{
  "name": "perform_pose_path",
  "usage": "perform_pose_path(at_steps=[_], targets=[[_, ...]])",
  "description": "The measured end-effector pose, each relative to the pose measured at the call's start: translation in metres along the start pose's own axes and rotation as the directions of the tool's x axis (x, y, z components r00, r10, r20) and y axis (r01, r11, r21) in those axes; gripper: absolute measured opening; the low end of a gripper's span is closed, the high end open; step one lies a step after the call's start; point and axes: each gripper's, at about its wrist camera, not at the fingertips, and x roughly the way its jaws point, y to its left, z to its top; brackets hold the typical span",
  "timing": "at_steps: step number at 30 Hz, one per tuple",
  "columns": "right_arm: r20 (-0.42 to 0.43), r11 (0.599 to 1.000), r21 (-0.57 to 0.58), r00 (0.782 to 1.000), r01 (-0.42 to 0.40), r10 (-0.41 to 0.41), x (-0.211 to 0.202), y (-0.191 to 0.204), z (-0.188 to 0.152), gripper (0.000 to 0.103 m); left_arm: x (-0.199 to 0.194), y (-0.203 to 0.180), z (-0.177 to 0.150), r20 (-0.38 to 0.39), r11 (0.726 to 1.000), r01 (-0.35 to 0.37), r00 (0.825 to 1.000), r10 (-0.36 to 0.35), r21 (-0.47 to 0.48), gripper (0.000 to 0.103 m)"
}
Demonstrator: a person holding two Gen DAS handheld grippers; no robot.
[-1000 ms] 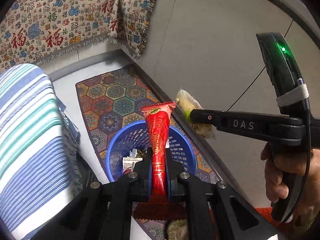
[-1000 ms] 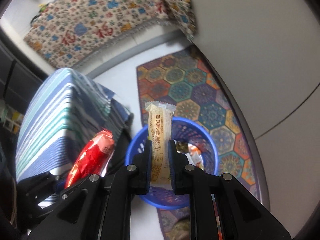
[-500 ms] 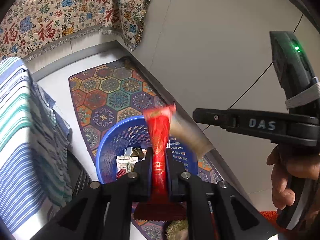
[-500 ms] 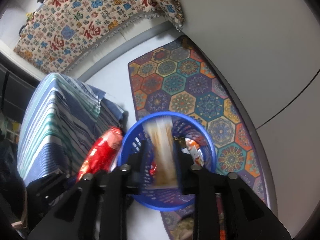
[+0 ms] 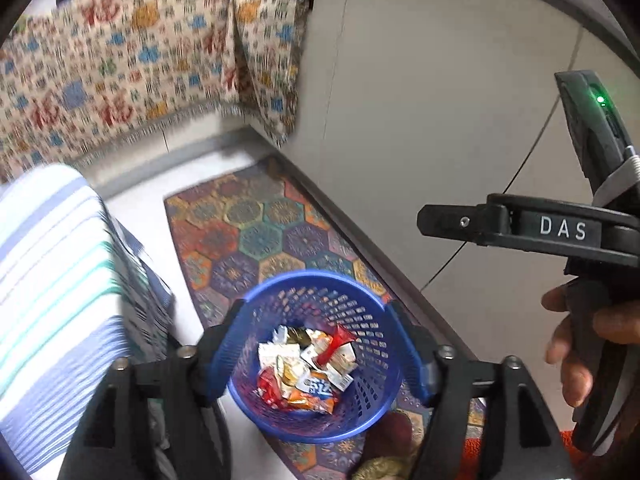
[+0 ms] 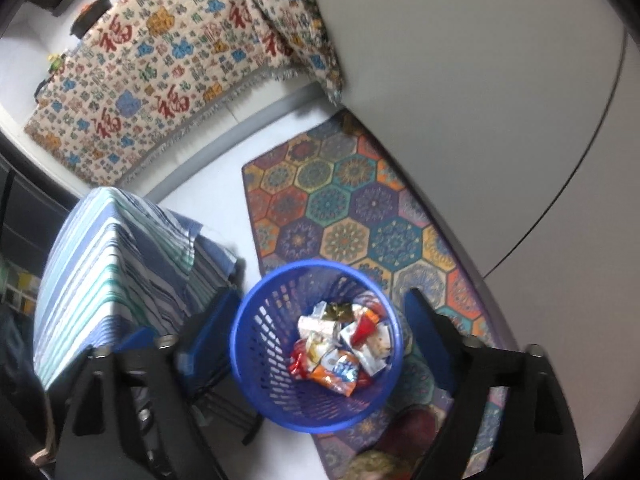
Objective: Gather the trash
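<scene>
Your left gripper (image 5: 318, 354) and right gripper (image 6: 316, 344) have just spread their jaws wide, both empty. Between each pair, below, stands the round blue perforated plastic basket (image 5: 280, 296) of crumpled snack wrappers (image 5: 306, 368).

Black gripper (image 5: 320, 352), blue jaws, silver screws, "DAS" marking

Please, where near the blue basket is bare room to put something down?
Bare floor lies between the striped cloth and the patterned rug; the rug beyond the blue basket is free. The basket holds wrappers.

Blue basket (image 6: 256, 344), hexagon-patterned rug (image 6: 340, 208) (many colours), blue-striped cloth (image 6: 112, 248)
</scene>
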Motion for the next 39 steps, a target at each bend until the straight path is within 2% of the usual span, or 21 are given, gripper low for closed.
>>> perform_pose_path(at_steps=[1,4,8,11,15,16,18,20,23,25,27,29,32,39], targets=[[0.017,1.0,-0.01,1.0,-0.002,0.003,-0.009,0.002,-0.002,0.102,-0.008,-0.003,0.0,0.006,1.0,0.003,1.0,-0.003,0.01,0.084],[0.045,0.999,-0.034,0.999,0.001,0.001,-0.031,0.005,-0.014,0.103,-0.033,-0.013,-0.001,-0.002,0.999,0.007,1.0,-0.007,0.045,0.087],[0.083,0.998,-0.057,0.997,0.009,-0.005,-0.062,0.006,-0.041,0.103,-0.064,-0.021,-0.013,0.036,0.997,-0.061,0.998,0.059,0.054,0.087],[0.134,0.993,-0.087,0.989,0.079,-0.067,-0.084,0.011,-0.059,0.103,-0.081,-0.022,-0.022,0.041,0.995,-0.088,0.995,0.086,0.045,0.092],[0.253,0.976,-0.124,0.957,0.179,-0.143,-0.12,0.024,-0.089,0.103,-0.103,-0.022,-0.032,0.061,0.993,-0.115,0.992,0.113,0.026,0.093],[0.268,0.974,-0.129,0.953,0.184,-0.145,-0.126,0.026,-0.095,0.103,-0.108,-0.022,-0.033,0.067,0.991,-0.13,0.989,0.128,0.022,0.093],[0.282,0.974,-0.135,0.949,0.184,-0.14,-0.136,0.03,-0.108,0.103,-0.117,-0.026,-0.034,0.069,0.975,-0.22,0.974,0.218,0.024,0.093],[0.286,0.972,-0.144,0.949,0.183,-0.136,-0.142,0.033,-0.117,0.103,-0.127,-0.028,-0.036,0.09,0.966,-0.256,0.963,0.253,0.026,0.093],[0.263,0.967,-0.138,0.949,0.216,-0.175,-0.147,0.033,-0.126,0.103,-0.137,-0.024,-0.038,0.064,0.979,-0.206,0.977,0.206,-0.003,0.093],[0.245,0.971,-0.142,0.957,0.192,-0.153,-0.15,0.033,-0.131,0.103,-0.14,-0.023,-0.039,0.039,0.985,-0.173,0.984,0.173,-0.008,0.093],[0.203,0.974,-0.15,0.969,0.172,-0.14,-0.15,0.035,-0.135,0.103,-0.142,-0.024,-0.041,0.03,0.985,-0.17,0.985,0.169,0.005,0.093],[0.167,0.966,-0.164,0.971,0.198,-0.17,-0.149,0.039,-0.137,0.103,-0.145,-0.026,-0.044,0.02,0.985,-0.17,0.985,0.17,0.021,0.093],[0.156,0.958,-0.181,0.968,0.222,-0.195,-0.153,0.046,-0.14,0.103,-0.149,-0.026,-0.044,0.022,0.988,-0.154,0.988,0.154,0.021,0.093],[0.169,0.96,-0.177,0.967,0.218,-0.189,-0.166,0.048,-0.145,0.103,-0.157,-0.022,-0.043,0.026,0.987,-0.159,0.987,0.159,0.005,0.093]])
